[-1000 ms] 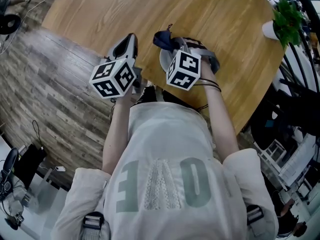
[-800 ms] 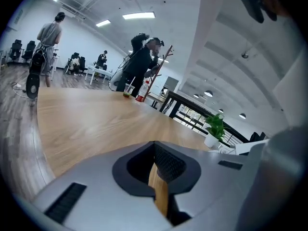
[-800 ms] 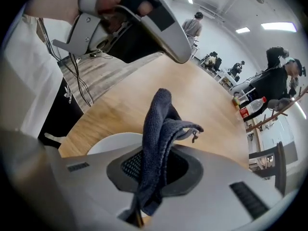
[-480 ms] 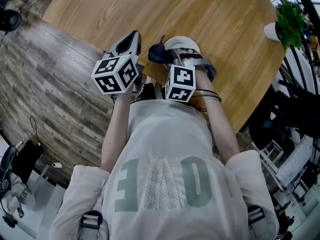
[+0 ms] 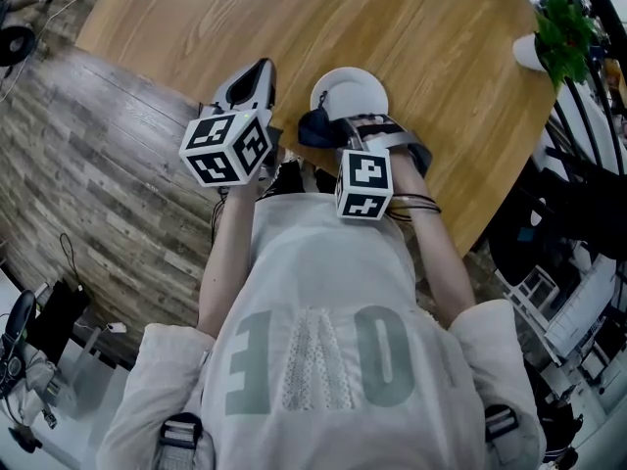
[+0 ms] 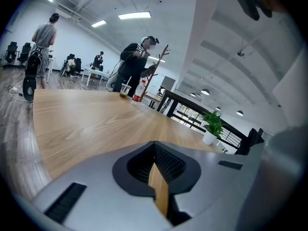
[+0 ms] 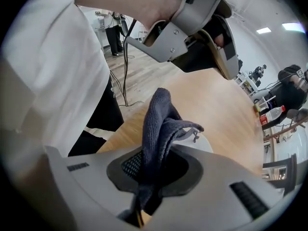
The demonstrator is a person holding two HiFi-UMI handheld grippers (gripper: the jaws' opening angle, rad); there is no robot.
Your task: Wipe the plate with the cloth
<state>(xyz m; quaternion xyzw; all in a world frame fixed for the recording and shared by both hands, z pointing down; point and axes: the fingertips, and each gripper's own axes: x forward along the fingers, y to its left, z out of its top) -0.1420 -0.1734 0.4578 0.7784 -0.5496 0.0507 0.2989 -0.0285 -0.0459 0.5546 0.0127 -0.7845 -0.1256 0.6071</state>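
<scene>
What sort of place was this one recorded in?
Probably an open-plan office or lab. It has ceiling strip lights, office chairs at the back, and other people standing beyond a large wooden table with a potted plant.

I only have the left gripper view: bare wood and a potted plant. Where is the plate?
Observer: In the head view the white plate sits on the table, just right of the left gripper and apart from it.
Operator: Which gripper has the cloth?
Observer: The right gripper is shut on the dark cloth, with a bunched fold sticking out past it.
Operator: Is the cloth on the plate?
Observer: It hangs at the plate's near-left rim. I cannot tell whether it touches.
</scene>
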